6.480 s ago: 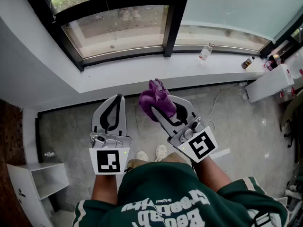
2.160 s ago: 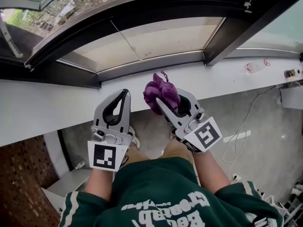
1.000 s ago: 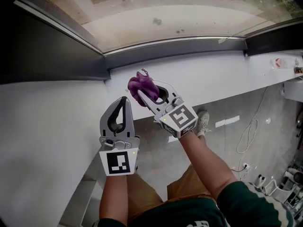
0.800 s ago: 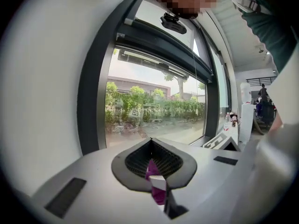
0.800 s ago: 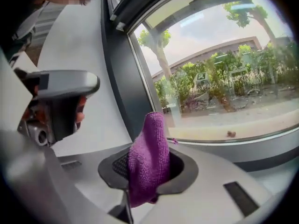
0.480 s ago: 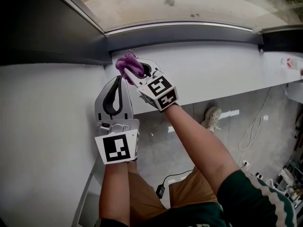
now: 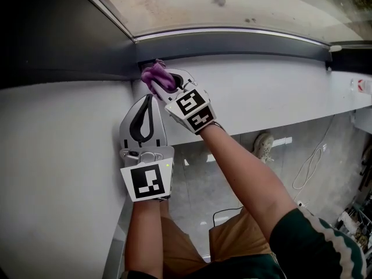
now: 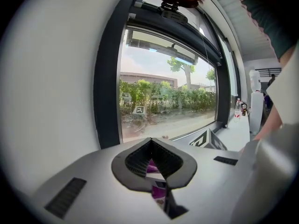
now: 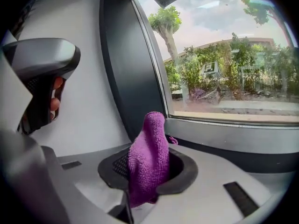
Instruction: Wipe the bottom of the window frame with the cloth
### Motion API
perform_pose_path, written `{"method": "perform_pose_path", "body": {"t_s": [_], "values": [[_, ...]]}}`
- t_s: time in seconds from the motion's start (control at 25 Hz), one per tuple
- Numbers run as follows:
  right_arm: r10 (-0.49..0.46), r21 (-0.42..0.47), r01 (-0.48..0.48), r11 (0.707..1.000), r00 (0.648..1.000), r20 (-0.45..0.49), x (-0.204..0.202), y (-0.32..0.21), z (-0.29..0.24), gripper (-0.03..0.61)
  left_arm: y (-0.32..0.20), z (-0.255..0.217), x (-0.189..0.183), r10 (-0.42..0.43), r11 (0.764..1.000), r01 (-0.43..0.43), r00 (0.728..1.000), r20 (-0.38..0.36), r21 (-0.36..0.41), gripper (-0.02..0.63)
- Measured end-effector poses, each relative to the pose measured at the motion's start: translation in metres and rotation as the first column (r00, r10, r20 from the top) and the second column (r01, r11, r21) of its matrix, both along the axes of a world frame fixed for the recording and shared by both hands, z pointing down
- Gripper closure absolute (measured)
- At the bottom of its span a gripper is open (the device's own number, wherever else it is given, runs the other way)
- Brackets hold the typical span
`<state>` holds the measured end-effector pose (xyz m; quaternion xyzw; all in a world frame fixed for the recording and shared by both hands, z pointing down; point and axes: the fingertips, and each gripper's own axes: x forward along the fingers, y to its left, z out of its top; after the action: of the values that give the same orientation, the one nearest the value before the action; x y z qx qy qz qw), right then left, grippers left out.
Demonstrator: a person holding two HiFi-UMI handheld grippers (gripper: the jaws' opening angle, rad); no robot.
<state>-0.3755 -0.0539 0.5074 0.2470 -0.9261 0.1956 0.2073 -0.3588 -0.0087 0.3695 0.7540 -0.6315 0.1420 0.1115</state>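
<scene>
Head view: right gripper [image 7: 167,81], clamped on crumpled purple microfibre cloth [image 7: 155,75], has reached the dark metal window frame's bottom rail [image 7: 232,39] at 11 o'clock, so wiping can start. Left gripper [image 7: 147,99] closed, empty, at its 7 o'clock.

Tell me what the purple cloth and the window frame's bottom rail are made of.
The purple cloth: likely microfibre or terry, matte, with fuzzy looped nap and soft folds. The bottom rail: probably coated metal, smooth grey with faint sheen and crisp edges; could be plastic.
</scene>
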Motion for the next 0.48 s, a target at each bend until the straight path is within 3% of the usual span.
{"method": "perform_pose_path", "body": {"t_s": [0.48], "values": [[-0.044,-0.026,0.041,0.999,0.993,-0.106,0.001,-0.003,0.03,0.479,-0.007,0.015,-0.01,-0.033,0.999,0.033,0.999,0.0,-0.037,0.606]]}}
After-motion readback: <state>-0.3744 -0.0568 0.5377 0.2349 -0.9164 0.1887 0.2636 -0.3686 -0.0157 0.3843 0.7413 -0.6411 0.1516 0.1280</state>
